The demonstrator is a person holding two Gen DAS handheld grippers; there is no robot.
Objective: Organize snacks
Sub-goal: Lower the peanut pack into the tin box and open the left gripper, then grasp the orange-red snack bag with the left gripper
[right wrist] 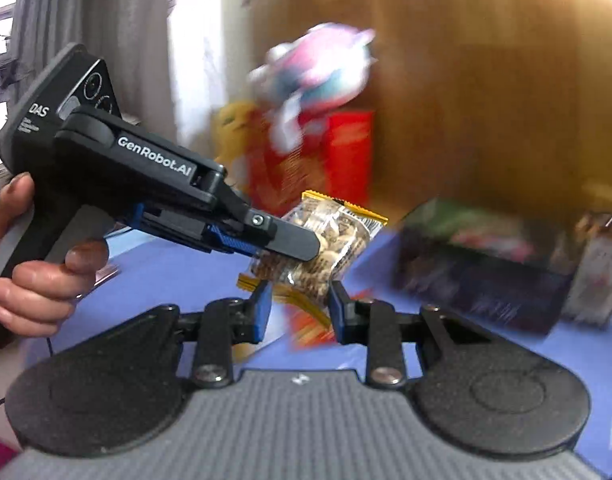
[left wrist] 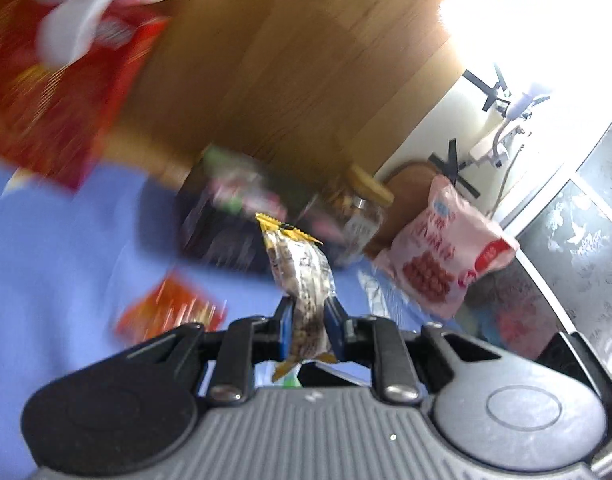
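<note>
Handover step, I judge: left gripper [left wrist: 309, 322] fingers pinch nut packet [left wrist: 302, 276] mid-air above blue surface [left wrist: 58, 248], right gripper [right wrist: 299, 306] fingers spread w/ packet between; next needs right to close.

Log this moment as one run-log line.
left hand-held gripper: shut on nut packet | right hand-held gripper: open, just below packet | packet: lifted above blue table | background: blurred

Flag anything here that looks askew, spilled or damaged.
Nothing is spilled or torn. The nut packet hangs in mid-air, pinched by the left gripper, with the right gripper open just below it. An orange packet lies loose on the blue table.
</note>
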